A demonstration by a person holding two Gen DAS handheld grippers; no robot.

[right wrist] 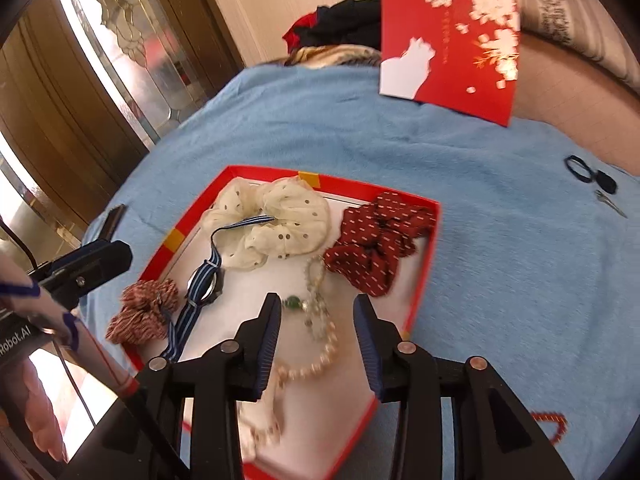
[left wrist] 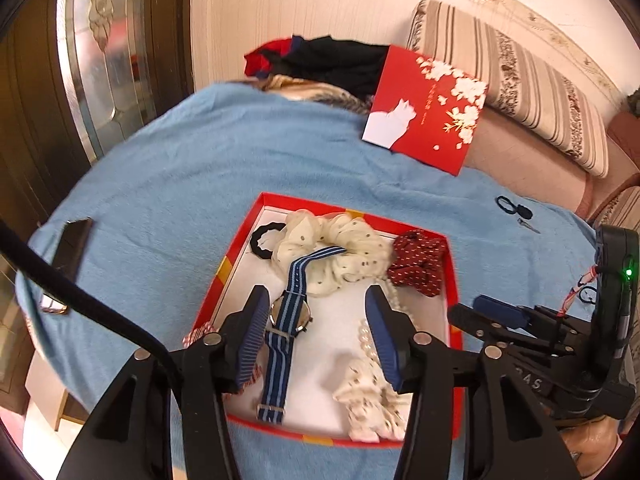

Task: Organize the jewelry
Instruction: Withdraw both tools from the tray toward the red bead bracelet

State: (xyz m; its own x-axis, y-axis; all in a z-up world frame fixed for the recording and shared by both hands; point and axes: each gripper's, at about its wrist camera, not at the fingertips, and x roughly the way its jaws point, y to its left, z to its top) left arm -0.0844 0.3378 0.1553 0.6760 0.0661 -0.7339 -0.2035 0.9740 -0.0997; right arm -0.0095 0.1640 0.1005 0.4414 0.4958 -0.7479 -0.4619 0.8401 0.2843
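Both grippers, left gripper point(left wrist: 316, 312) and right gripper point(right wrist: 316, 320), released, empty | risk: pearl necklace point(right wrist: 320, 344) snagging watch point(left wrist: 290, 312) strap; tangle inside red box point(left wrist: 450, 280)

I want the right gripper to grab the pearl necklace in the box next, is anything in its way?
Nothing visible blocks it. The right gripper hangs open directly over the pearl necklace, which lies uncovered on the box floor. The dark red scrunchie sits just beyond.
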